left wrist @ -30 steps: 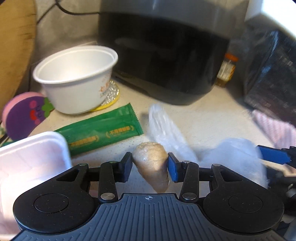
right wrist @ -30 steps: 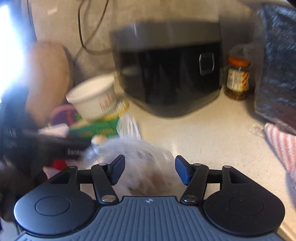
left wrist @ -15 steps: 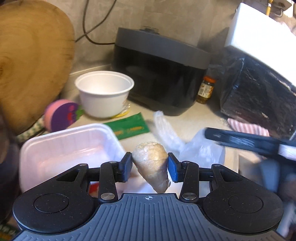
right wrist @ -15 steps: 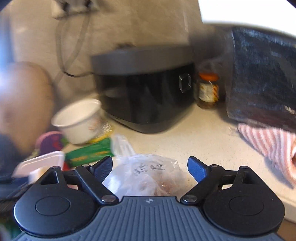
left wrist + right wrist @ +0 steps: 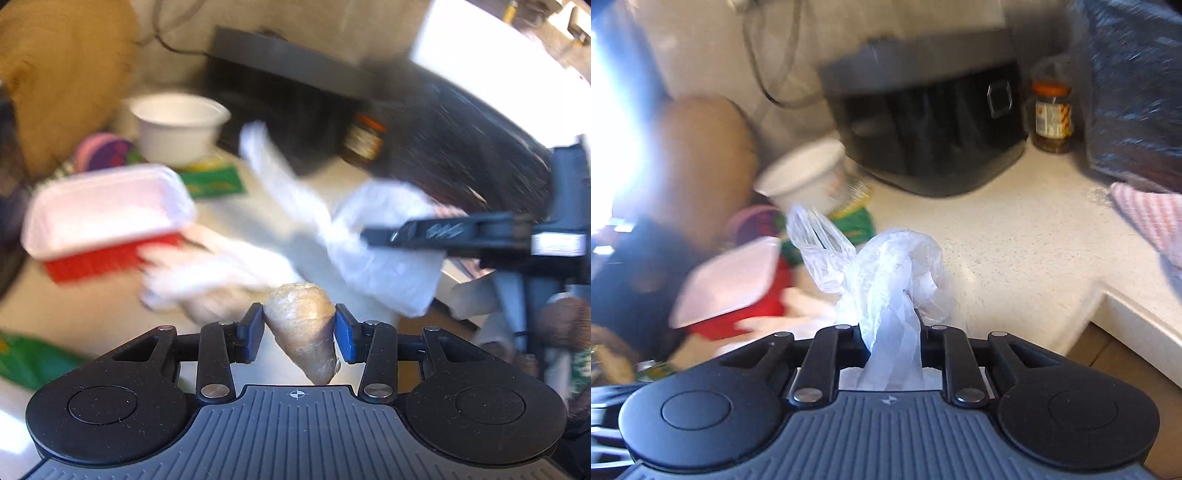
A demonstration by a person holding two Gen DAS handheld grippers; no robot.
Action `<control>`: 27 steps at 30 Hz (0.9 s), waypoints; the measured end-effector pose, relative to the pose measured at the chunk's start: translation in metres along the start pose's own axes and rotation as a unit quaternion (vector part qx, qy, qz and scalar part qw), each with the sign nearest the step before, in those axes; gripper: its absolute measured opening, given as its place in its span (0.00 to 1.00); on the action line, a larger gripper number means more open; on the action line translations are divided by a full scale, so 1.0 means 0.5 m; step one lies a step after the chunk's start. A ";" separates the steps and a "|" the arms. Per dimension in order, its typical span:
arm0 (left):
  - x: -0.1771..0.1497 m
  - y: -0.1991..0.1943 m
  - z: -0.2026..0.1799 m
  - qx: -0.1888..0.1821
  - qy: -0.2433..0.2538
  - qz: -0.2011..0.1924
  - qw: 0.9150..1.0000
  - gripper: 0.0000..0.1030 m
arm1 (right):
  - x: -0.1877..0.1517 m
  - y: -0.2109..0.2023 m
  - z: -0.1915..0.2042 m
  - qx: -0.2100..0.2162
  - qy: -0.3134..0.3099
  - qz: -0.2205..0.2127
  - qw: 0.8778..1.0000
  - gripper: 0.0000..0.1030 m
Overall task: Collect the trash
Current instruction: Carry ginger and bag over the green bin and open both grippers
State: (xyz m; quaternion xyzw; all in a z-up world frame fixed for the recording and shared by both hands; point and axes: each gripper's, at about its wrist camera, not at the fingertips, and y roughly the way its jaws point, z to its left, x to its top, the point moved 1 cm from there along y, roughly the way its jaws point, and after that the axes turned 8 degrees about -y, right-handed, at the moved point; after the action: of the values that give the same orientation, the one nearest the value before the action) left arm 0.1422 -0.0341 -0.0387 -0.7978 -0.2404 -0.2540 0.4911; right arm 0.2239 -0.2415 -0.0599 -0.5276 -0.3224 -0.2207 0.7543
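Observation:
My left gripper (image 5: 299, 334) is shut on a beige piece of ginger (image 5: 301, 325) and holds it above the counter. My right gripper (image 5: 892, 338) is shut on a clear plastic bag (image 5: 886, 273), which stands up from between its fingers. The bag also shows in the left wrist view (image 5: 369, 236), hanging lifted from the right gripper (image 5: 373, 233) at the right. A white paper bowl (image 5: 177, 125) (image 5: 805, 181), green wrappers (image 5: 214, 181) (image 5: 857, 225) and a white tray on a red base (image 5: 103, 218) (image 5: 731, 284) lie on the counter to the left.
A black appliance (image 5: 931, 118) stands at the back with a jar (image 5: 1052, 114) beside it and a dark bag (image 5: 1134, 85) at the right. A pink striped cloth (image 5: 1152, 218) lies near the counter's right edge (image 5: 1126, 314). A wooden board (image 5: 62, 74) leans at the left.
My right gripper has closed on the plastic bag and lifted it off the counter. My left gripper has risen and pulled back with the ginger still in it.

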 end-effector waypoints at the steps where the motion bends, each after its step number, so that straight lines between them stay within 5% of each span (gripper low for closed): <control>1: -0.016 0.004 -0.026 -0.005 0.010 0.011 1.000 0.45 | -0.012 -0.039 -0.009 0.004 0.000 -0.009 1.000 0.17; 4: -0.080 0.027 -0.106 -0.017 0.049 0.054 0.997 0.45 | -0.069 -0.145 -0.050 -0.006 -0.006 -0.018 1.000 0.17; 8: -0.169 0.079 -0.179 -0.037 0.064 0.126 0.989 0.45 | -0.192 -0.206 -0.121 -0.049 0.003 0.029 0.998 0.17; 13: -0.261 0.153 -0.216 -0.041 0.045 0.212 0.975 0.45 | -0.356 -0.195 -0.215 -0.073 0.069 0.130 0.986 0.17; 18: -0.312 0.200 -0.233 -0.018 0.051 0.258 0.965 0.45 | -0.449 -0.165 -0.243 -0.091 0.106 0.180 0.974 0.24; 21: -0.325 0.210 -0.228 -0.004 0.048 0.268 0.962 0.45 | -0.462 -0.164 -0.246 -0.105 0.115 0.180 0.971 0.49; 27: -0.319 0.192 -0.257 0.022 0.101 0.228 0.968 0.45 | -0.469 -0.183 -0.245 -0.121 0.104 0.175 0.972 0.53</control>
State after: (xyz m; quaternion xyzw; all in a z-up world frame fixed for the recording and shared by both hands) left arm 0.0607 -0.2105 -0.1545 -0.7906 -0.0070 -0.2096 0.5753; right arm 0.0304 -0.3897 -0.1974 -0.6374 -0.1155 -0.1764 0.7411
